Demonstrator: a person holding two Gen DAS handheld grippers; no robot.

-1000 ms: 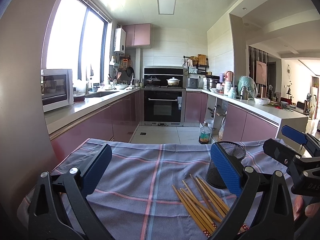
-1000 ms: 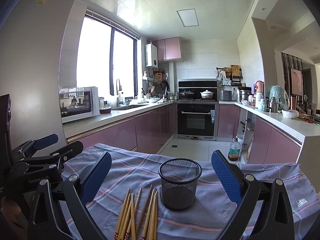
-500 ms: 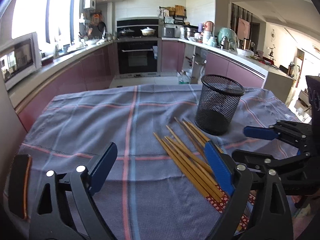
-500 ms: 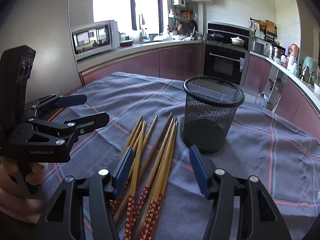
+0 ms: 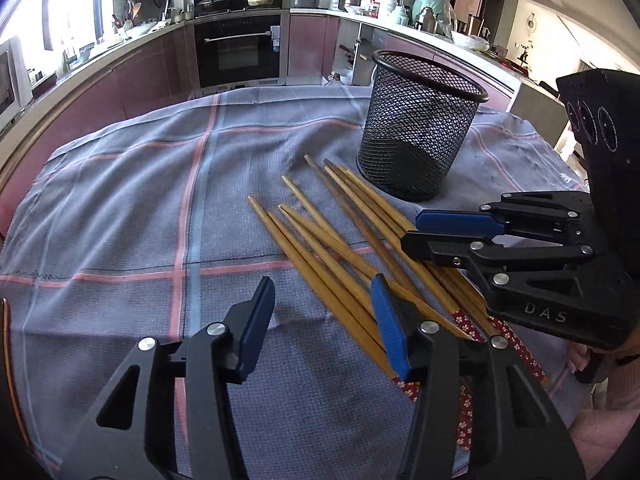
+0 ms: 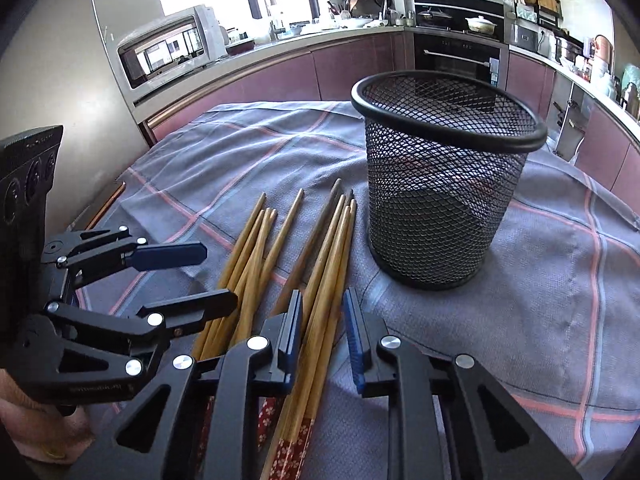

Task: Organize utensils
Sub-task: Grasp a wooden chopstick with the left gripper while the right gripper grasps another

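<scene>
- Lying fanned on the checked cloth (image 5: 120,208), the chopsticks (image 5: 332,240) run from the centre of the left wrist frame toward its lower right, tips toward the mesh cup (image 5: 420,128), patterned red ends toward the bottom edge. That lie suits a grab near the handle ends, I judge.
- The right gripper (image 6: 322,320) straddles a few of the rightmost sticks at lower centre of its frame. Its jaws have just been closing and stand narrow, but a sliver of gap shows beside the wood, so the pads do not yet seem to press.
- The left gripper (image 5: 320,320) has also been closing; it stands half parted at bottom centre of its frame, with only cloth between the pads and the nearest stick along its right finger.
- The cup stands upright and looks empty at upper right, just beyond the stick tips: a short lift and tilt away.
- Room is tight: both grippers crowd the same bundle, while the cloth's left half lies bare.
</scene>
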